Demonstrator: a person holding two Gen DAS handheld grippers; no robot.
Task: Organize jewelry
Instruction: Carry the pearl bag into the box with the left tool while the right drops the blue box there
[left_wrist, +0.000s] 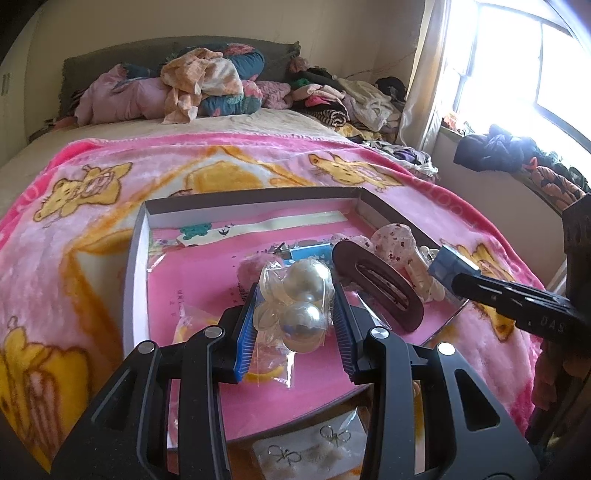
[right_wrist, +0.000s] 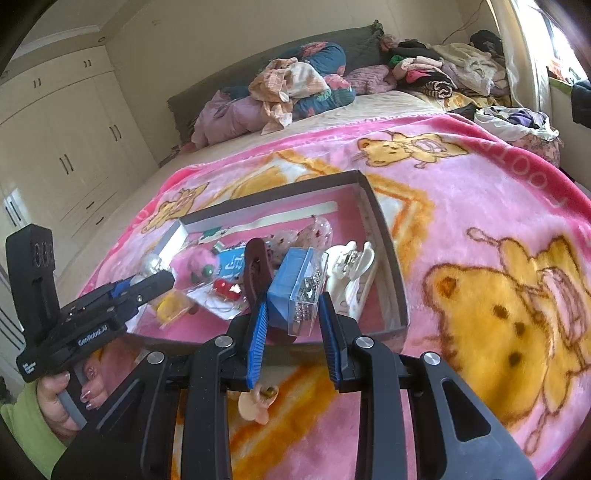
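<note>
The left gripper (left_wrist: 293, 314) has its jaws clamped on a clear plastic packet of two large pearl-white balls (left_wrist: 295, 310), held above the near part of the shallow pink-lined cardboard tray (left_wrist: 135, 266) on the bed. The right gripper (right_wrist: 291, 328) has its jaws clamped on a small blue box with a clear lid (right_wrist: 295, 291), over the tray's near right side.

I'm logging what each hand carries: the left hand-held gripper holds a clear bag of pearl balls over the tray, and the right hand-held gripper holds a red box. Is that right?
Not quite. The box in the right hand-held gripper is blue with a clear lid, not red; the right wrist view shows it. The left hand-held gripper does hold the clear bag of pearl balls over the tray.
</note>
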